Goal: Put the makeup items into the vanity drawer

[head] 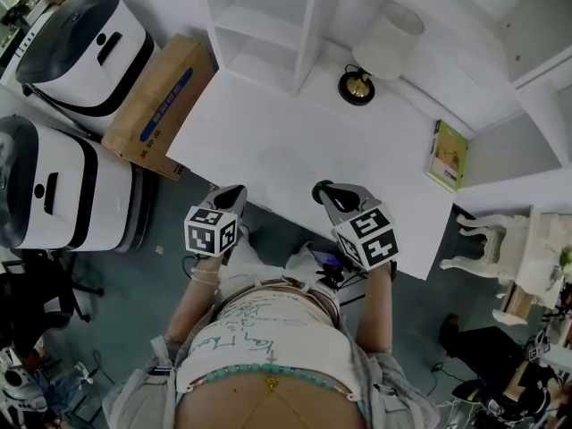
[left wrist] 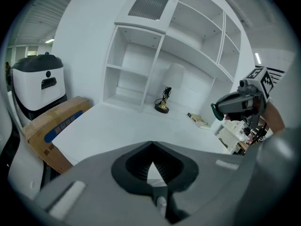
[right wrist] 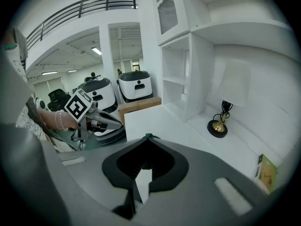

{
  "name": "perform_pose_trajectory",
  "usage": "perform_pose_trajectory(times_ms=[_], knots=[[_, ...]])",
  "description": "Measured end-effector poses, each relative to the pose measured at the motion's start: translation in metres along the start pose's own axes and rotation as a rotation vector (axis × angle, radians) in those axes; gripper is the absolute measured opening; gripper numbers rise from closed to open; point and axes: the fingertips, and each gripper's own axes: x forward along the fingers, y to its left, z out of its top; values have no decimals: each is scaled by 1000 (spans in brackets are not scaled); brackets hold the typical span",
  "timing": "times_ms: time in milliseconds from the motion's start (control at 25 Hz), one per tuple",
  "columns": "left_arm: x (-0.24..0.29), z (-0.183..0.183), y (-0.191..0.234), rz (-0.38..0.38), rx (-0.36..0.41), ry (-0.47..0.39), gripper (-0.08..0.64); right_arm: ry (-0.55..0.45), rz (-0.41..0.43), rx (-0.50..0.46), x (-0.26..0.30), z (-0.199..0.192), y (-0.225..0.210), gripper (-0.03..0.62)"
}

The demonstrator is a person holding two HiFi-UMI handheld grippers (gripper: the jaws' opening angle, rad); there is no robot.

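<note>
The left tongs (head: pixel 234 191) and right tongs (head: pixel 323 189) are both closed, empty.

White tabletop (head: pixel 268 141) and shelves (head: pixel 268 25). Brown box (head: pixel 156 105) with blue stripe, upper left. Green book (head: pixel 449 155), right. Lamp (head: pixel 384 43): white shade, gold base on black foot. Grey left gripper (head: pixel 234 193) and right gripper (head: pixel 326 192), black-and-white marker cubes (head: pixel 212 229).

cardboard box (head: pixel 159 104) label: too small to read | booklet (head: pixel 448 155) print: illegible | white machine (head: pixel 71 186): cut by left edge
</note>
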Motion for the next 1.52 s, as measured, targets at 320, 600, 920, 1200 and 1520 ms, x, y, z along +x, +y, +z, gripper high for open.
perform_pose_trajectory(times_ms=[320,600,920,1200,1520], knots=[[-3,-5,15,-18,15,19,2,-13,-12,25,5,5,10,29],[-5,-14,34,-3,6,22,2,-22,-14,43,10,10,17,29],[-11,-15,48,34,-19,-22,2,-25,2,34,12,15,20,29],[-23,-21,58,79,-52,-76,2,-24,33,-12,13,17,29,29],[-27,-29,66,96,-37,-80,2,-33,58,-55,18,21,40,29]])
